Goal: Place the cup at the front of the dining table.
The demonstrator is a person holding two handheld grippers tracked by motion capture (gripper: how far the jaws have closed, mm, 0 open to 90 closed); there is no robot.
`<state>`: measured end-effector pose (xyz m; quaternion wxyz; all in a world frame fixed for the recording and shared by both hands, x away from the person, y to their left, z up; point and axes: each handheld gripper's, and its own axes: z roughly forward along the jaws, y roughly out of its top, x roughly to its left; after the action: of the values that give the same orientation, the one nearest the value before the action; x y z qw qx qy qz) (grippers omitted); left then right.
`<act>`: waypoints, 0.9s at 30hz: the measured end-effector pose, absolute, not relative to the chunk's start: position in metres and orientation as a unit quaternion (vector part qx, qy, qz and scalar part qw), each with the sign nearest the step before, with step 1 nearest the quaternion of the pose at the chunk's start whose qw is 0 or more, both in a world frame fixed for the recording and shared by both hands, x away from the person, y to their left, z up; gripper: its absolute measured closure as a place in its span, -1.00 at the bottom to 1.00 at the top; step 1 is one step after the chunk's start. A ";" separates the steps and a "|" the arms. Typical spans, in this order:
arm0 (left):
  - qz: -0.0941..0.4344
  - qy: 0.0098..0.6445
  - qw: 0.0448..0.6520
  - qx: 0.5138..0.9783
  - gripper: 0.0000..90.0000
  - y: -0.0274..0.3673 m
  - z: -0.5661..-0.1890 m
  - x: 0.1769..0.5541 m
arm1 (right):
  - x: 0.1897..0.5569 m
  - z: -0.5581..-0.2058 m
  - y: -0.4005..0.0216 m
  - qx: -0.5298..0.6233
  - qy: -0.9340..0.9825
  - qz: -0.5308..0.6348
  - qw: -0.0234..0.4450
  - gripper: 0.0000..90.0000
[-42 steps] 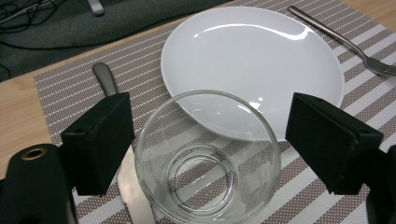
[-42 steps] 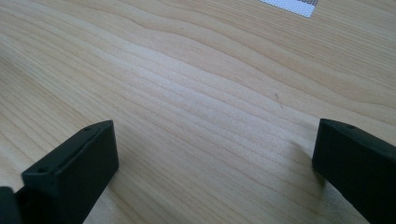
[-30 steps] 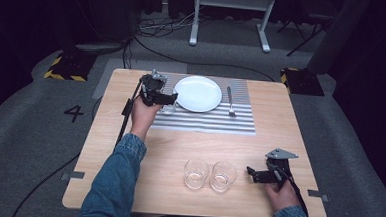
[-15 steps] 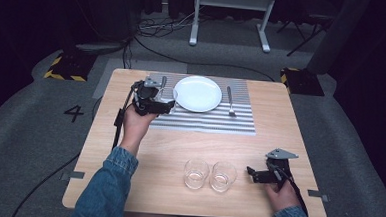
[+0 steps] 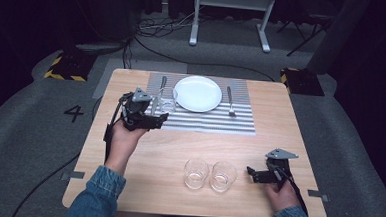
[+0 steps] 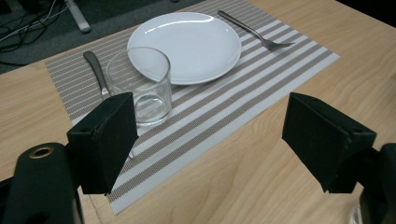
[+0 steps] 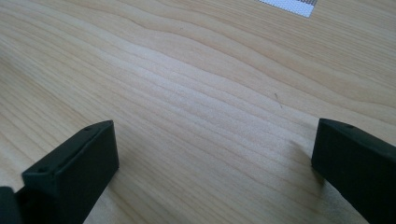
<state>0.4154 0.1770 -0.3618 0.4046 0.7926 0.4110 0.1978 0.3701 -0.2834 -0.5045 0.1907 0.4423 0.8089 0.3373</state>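
A clear empty glass (image 6: 140, 86) stands upright on the striped placemat (image 6: 261, 70), just left of the white plate (image 6: 187, 44) and beside the knife (image 6: 95, 70). My left gripper (image 6: 210, 135) is open and holds nothing, a short way back from that glass. In the high view the left gripper (image 5: 156, 118) hovers at the placemat's near left corner, with the glass (image 5: 169, 102) just beyond it. My right gripper (image 5: 251, 172) rests low at the table's front right, open and empty. In its own view the right gripper (image 7: 215, 158) faces bare wood.
Two more empty glasses (image 5: 196, 174) (image 5: 223, 176) stand side by side near the front edge, left of the right gripper. A fork (image 5: 230, 101) lies right of the plate (image 5: 198, 93). The wooden table (image 5: 290, 128) ends close behind both hands.
My left gripper has drawn back toward the person and away from the glass, which stays on the placemat. The right gripper has not moved.
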 end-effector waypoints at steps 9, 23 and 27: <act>0.203 0.398 0.416 0.792 -0.59 0.182 -0.354 0.380 | 0.370 -0.505 -0.283 0.442 0.809 0.337 0.191 -0.98; 0.200 0.425 0.388 0.793 -0.66 0.198 -0.372 0.343 | 0.370 -0.505 -0.283 0.442 0.809 0.337 0.191 -0.98; 0.204 0.431 0.375 0.795 -0.66 0.205 -0.381 0.334 | 0.370 -0.504 -0.283 0.442 0.809 0.337 0.191 -0.98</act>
<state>0.3335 0.2051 -0.3809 0.3748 0.7953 0.4305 0.2043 0.3702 -0.2834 -0.5045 0.1908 0.4423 0.8088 0.3373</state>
